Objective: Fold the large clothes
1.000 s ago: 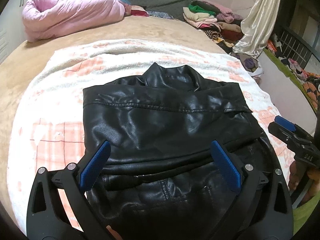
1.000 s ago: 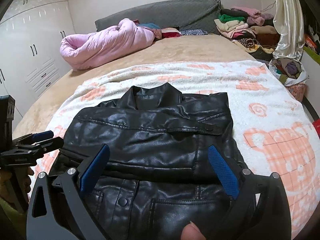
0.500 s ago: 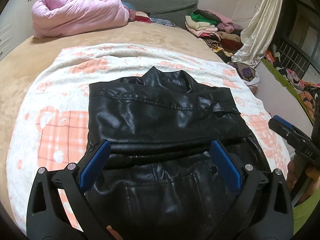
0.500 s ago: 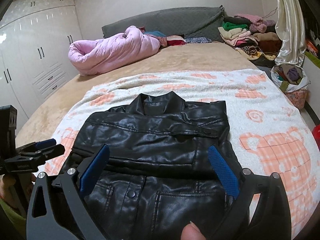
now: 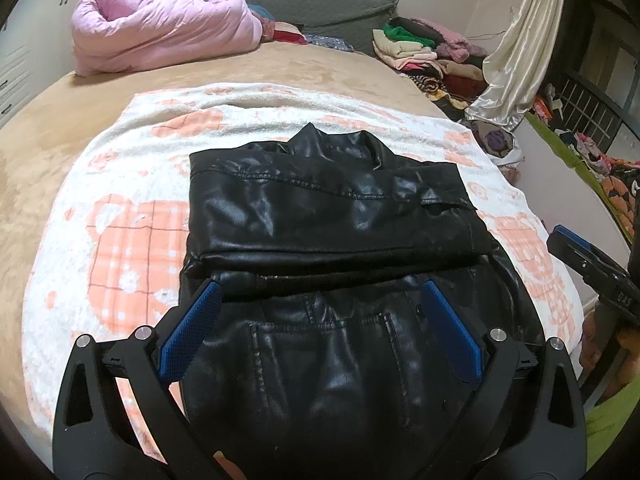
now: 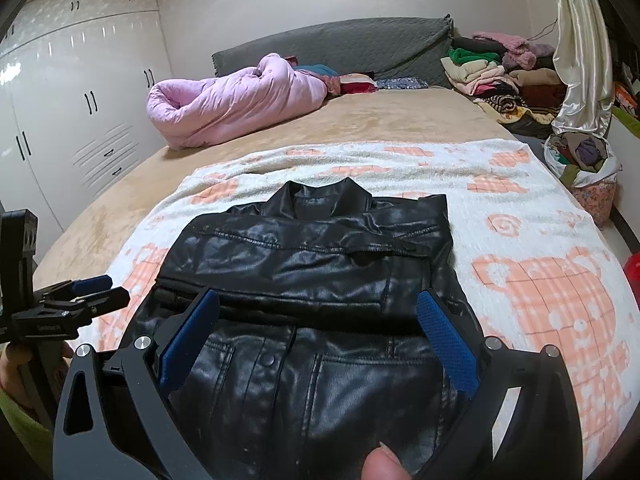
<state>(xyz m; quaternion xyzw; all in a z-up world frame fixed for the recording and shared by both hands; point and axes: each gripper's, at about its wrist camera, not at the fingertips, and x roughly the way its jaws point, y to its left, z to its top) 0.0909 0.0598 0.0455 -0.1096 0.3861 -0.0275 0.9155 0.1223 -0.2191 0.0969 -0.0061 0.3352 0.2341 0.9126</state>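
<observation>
A black leather jacket (image 5: 328, 216) lies on a white and orange blanket (image 5: 132, 216) on the bed, collar at the far end, both sleeves folded across the chest. It also shows in the right wrist view (image 6: 304, 264). My left gripper (image 5: 318, 300) is open and empty, above the jacket's lower half. My right gripper (image 6: 318, 308) is open and empty, above the same lower half. Each gripper appears side-on in the other's view, the right one (image 5: 592, 264) and the left one (image 6: 80, 296).
A pink quilt (image 6: 236, 100) lies rolled at the head of the tan bed (image 6: 400, 116). Stacked clothes (image 6: 496, 68) sit at the far right by a cream curtain (image 6: 580, 40). A bag of clothes (image 6: 584, 168) stands off the bed's right side. White wardrobes (image 6: 72, 100) line the left wall.
Both grippers have pulled back and risen from the jacket, still open. The jacket lies unchanged and looks farther away.
</observation>
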